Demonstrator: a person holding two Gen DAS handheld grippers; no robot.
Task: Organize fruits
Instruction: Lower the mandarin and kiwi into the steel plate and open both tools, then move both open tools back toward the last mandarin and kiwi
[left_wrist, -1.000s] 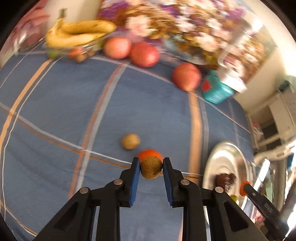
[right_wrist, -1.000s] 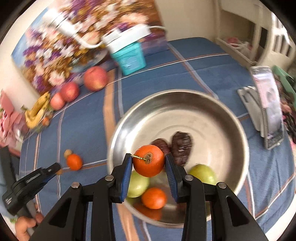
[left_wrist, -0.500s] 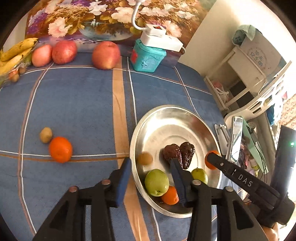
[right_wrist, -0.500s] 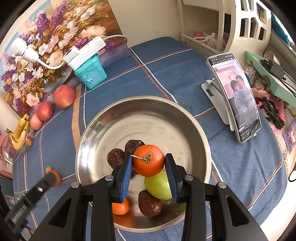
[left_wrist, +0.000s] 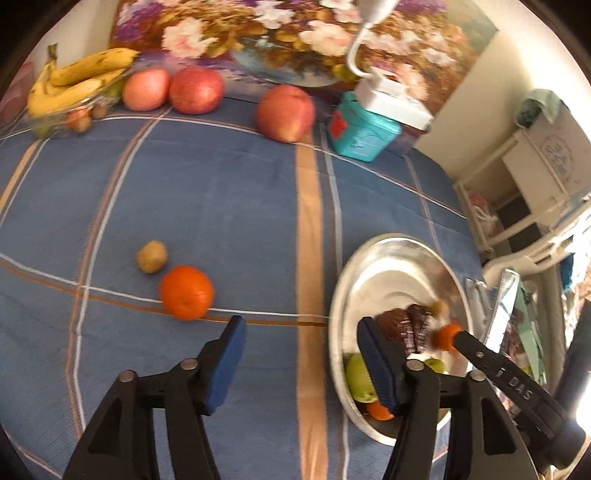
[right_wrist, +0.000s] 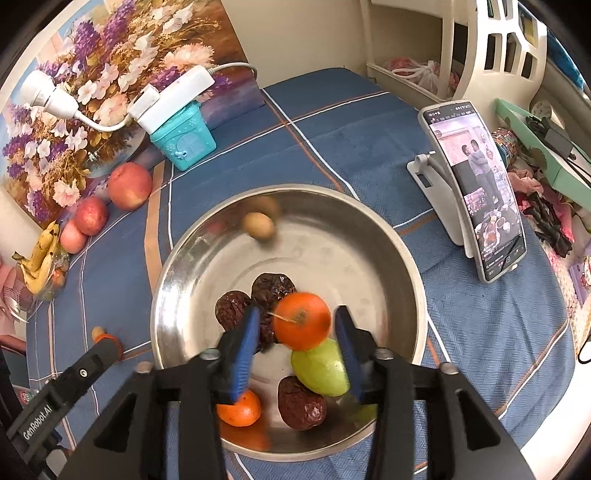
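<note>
Over the steel bowl (right_wrist: 369, 236) my right gripper (right_wrist: 297, 314) is opening. A stemmed tangerine (right_wrist: 302, 320) sits between its blue pads (right_wrist: 245, 347), which stand clear of it on both sides. A small brown fruit (right_wrist: 258, 225) blurs along the bowl's far wall. Dark dates (right_wrist: 271, 288), a green fruit (right_wrist: 319, 367) and another tangerine (right_wrist: 238, 406) lie in the bowl. My left gripper (left_wrist: 301, 323) is opening with nothing between its jaws, above the blue cloth left of the bowl (left_wrist: 399, 269). An orange (left_wrist: 186, 292) and a small brown fruit (left_wrist: 151, 256) lie ahead of it to the left.
Three red apples (left_wrist: 286, 112) and a dish of bananas (left_wrist: 77, 79) line the back of the cloth under a flower painting. A teal box (left_wrist: 364, 134) with a power strip stands at the back. A phone on a stand (right_wrist: 476, 206) rises right of the bowl.
My left gripper dropped its small brown fruit into the bowl, widened, and swung back left over the cloth. My right gripper's jaws spread off the tangerine above the bowl.
</note>
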